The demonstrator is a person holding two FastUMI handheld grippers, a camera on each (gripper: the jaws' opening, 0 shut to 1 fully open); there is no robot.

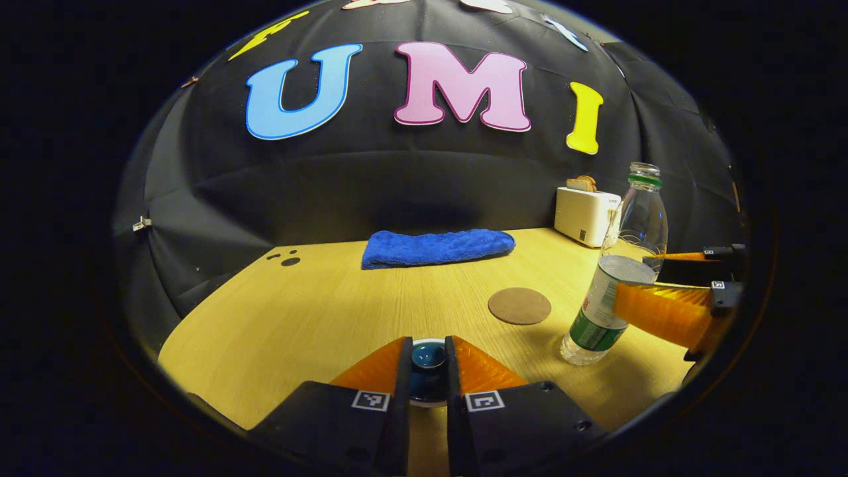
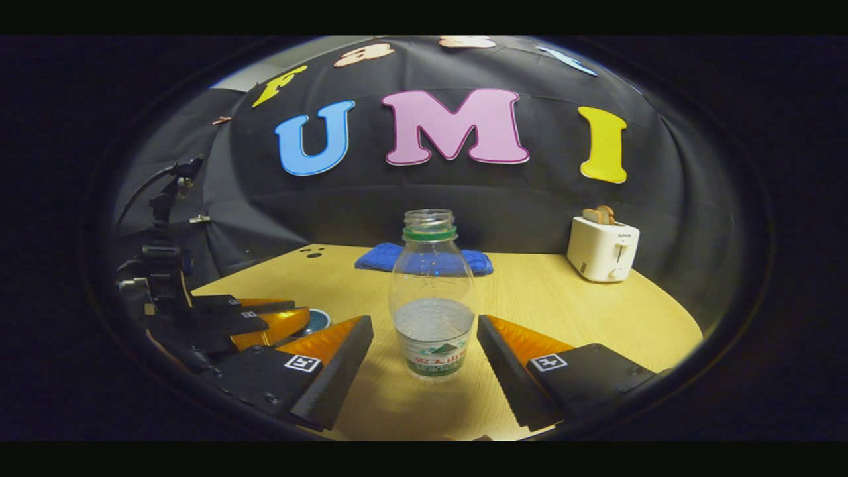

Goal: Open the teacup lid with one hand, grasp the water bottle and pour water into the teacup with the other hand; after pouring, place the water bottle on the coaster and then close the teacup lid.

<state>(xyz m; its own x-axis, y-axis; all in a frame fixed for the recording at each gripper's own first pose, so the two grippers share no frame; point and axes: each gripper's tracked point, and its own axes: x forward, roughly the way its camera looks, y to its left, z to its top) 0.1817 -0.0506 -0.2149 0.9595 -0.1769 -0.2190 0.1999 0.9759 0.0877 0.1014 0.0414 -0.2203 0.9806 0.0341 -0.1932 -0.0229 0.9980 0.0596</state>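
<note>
Between my left gripper's (image 1: 428, 343) orange fingers sits the dark blue teacup lid (image 1: 428, 358), and both fingers press on its knob. A white rim of the teacup (image 1: 428, 400) shows just under it. The clear water bottle (image 2: 432, 298) stands upright on the table, uncapped and partly full. My right gripper (image 2: 424, 326) is open, with one finger on each side of the bottle and a gap to both. The water bottle (image 1: 619, 278) also appears at the right of the left gripper view, with the right gripper's fingers (image 1: 656, 308) around it. A brown round coaster (image 1: 519, 305) lies just left of it.
A folded blue towel (image 1: 437, 247) lies at the back of the wooden table (image 1: 298, 311). A white toaster (image 2: 603, 248) with bread in it stands at the back right. A black stand (image 2: 162, 218) rises beyond the table's left edge.
</note>
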